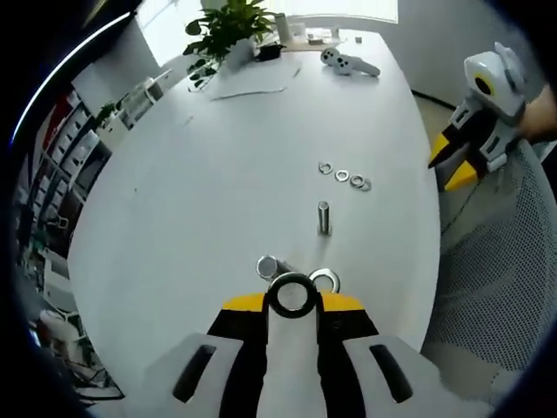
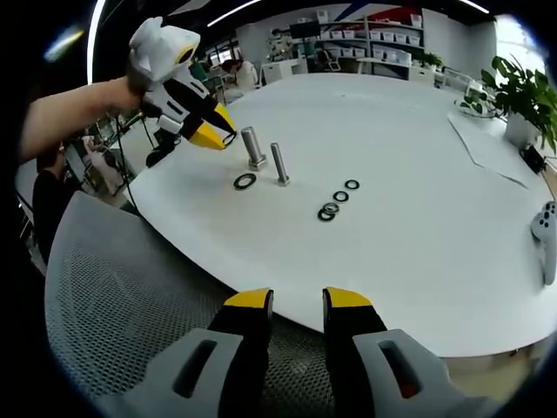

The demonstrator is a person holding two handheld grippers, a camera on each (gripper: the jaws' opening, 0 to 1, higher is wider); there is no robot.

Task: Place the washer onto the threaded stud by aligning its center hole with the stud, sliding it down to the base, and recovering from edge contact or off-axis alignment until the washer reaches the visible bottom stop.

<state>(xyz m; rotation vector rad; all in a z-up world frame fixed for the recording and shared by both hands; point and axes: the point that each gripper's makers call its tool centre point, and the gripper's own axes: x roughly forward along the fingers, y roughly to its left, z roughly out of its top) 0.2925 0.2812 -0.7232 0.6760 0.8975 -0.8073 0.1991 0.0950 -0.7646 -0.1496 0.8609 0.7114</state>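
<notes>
**Washer pinched at its rim, stud ahead**

Left gripper view: the left gripper (image 1: 292, 303) pinches a dark washer (image 1: 292, 294) by its outer rim, jaws pressed against its edges, the center hole facing up. The threaded stud (image 1: 324, 218) stands upright on the white tabletop (image 1: 200, 183), a little beyond the washer. A bolt (image 1: 267, 266) and a loose washer (image 1: 324, 279) sit just past the jaw tips; a row of small washers (image 1: 345, 177) lies farther off. The washer looks thin, rigid, light and slick, so an edge grip that leaves the hole clear suits it.

Right gripper view: the right gripper (image 2: 298, 302) hovers off the tabletop's edge over a mesh chair (image 2: 130, 296), jaws spread and empty.
</notes>
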